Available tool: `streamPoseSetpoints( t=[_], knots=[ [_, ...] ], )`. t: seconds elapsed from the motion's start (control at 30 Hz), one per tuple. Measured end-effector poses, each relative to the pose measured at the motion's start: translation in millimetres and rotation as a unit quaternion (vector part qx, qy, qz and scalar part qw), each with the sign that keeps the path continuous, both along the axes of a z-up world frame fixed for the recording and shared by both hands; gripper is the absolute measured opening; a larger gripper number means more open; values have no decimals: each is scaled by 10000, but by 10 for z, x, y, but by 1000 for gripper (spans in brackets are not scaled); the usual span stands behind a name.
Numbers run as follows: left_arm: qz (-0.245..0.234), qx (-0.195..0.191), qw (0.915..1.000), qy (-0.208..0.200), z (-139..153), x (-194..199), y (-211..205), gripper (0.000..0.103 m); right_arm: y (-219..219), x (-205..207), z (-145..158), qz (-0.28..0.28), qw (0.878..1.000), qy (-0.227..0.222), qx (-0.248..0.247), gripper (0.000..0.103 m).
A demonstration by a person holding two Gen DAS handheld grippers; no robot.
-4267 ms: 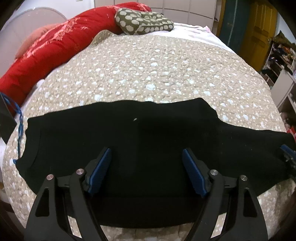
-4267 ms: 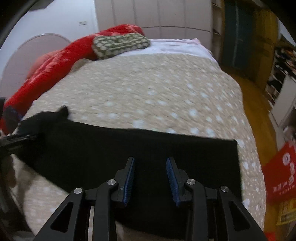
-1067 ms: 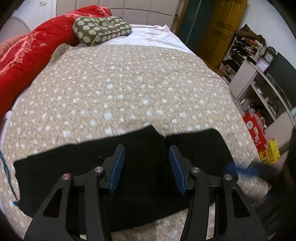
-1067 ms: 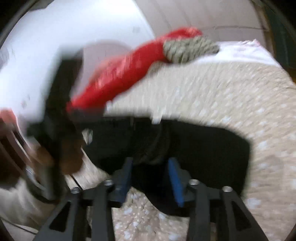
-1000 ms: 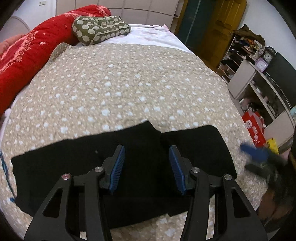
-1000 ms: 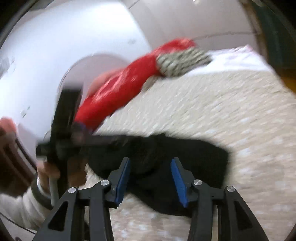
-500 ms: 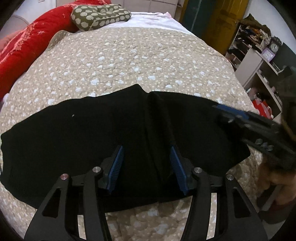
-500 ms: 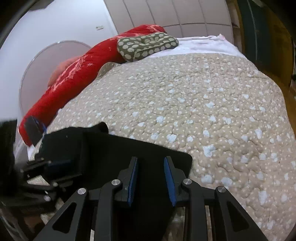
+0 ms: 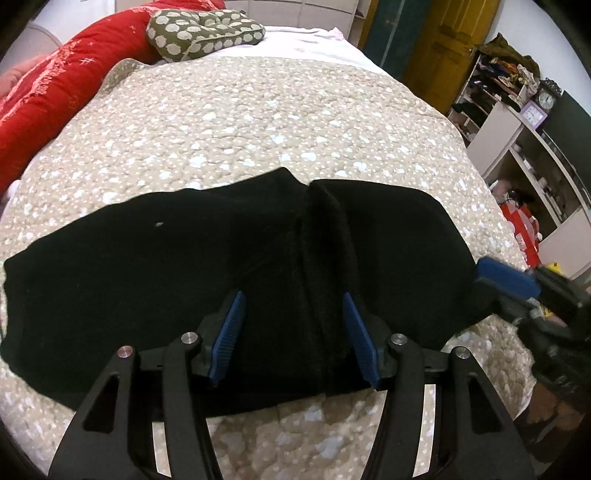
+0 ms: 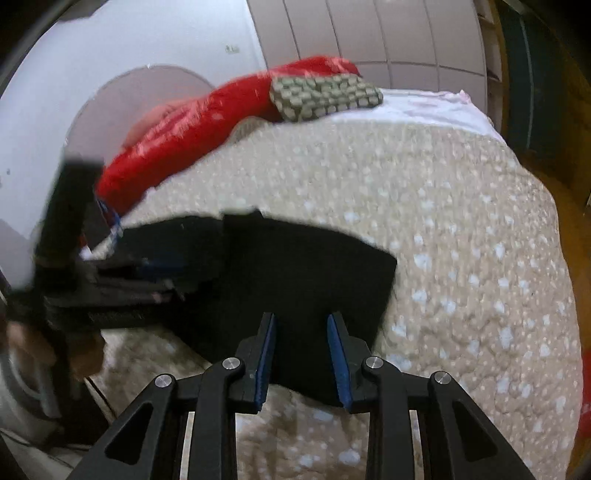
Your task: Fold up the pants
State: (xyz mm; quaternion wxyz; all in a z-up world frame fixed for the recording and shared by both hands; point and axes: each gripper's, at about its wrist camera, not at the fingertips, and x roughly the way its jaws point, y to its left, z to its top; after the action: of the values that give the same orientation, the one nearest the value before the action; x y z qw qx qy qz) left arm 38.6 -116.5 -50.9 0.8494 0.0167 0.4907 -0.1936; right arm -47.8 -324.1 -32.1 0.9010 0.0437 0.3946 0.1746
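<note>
Black pants point(image 9: 147, 266) lie across the near side of the bed, with the right part folded over the left so that a thick ridge point(image 9: 325, 258) runs down the middle. My left gripper point(image 9: 292, 297) hovers low over that ridge; its jaws are opening, the ridge lies between them and the pads do not press it. In the right wrist view the pants point(image 10: 314, 273) end in a square folded edge. My right gripper point(image 10: 301, 317) stands over their near edge, jaws narrowly apart with cloth below and nothing pinched. It also shows as the right gripper point(image 9: 506, 277) beside the pants.
The beige spotted bedspread point(image 9: 258, 122) stretches far beyond the pants. A red quilt point(image 9: 48, 92) and a spotted green pillow point(image 9: 203, 27) lie at the head. White shelves point(image 9: 517, 147) and a yellow door point(image 9: 450, 48) stand right of the bed.
The pants, laid out full length before, now have the right part folded onto the left. My left gripper has sunk closer and its jaws are wider. My right gripper narrowed and swung back to the folded edge.
</note>
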Motion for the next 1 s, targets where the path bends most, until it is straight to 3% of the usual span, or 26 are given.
streamPoseSetpoints(
  t=[0.13, 0.27, 0.4, 0.57, 0.63, 0.9, 1.0],
  knots=[
    [276, 88, 9996, -61, 46, -11, 245, 56, 286, -37, 126, 520, 9982, -291, -107, 28],
    [583, 55, 9982, -85, 100, 2, 527, 56, 671, -136, 30, 1158, 9895, -453, -742, 28],
    [738, -36, 9972, -93, 151, 5, 679, 56, 808, -98, -155, 1285, 9841, -349, -1175, 28],
    [697, -106, 9975, -78, 156, -12, 649, 56, 849, -4, -296, 1341, 9841, -377, -1106, 28],
    [640, -90, 9979, -70, 149, -18, 607, 56, 838, 41, -279, 1311, 9863, -330, -950, 5],
    [781, -101, 9968, -102, 165, 11, 694, 56, 815, -54, 37, 1417, 9887, -429, -244, 5],
    [860, -109, 9962, -18, 121, 33, 724, 56, 912, 18, -165, 1428, 9890, -155, -338, 5]
  ],
)
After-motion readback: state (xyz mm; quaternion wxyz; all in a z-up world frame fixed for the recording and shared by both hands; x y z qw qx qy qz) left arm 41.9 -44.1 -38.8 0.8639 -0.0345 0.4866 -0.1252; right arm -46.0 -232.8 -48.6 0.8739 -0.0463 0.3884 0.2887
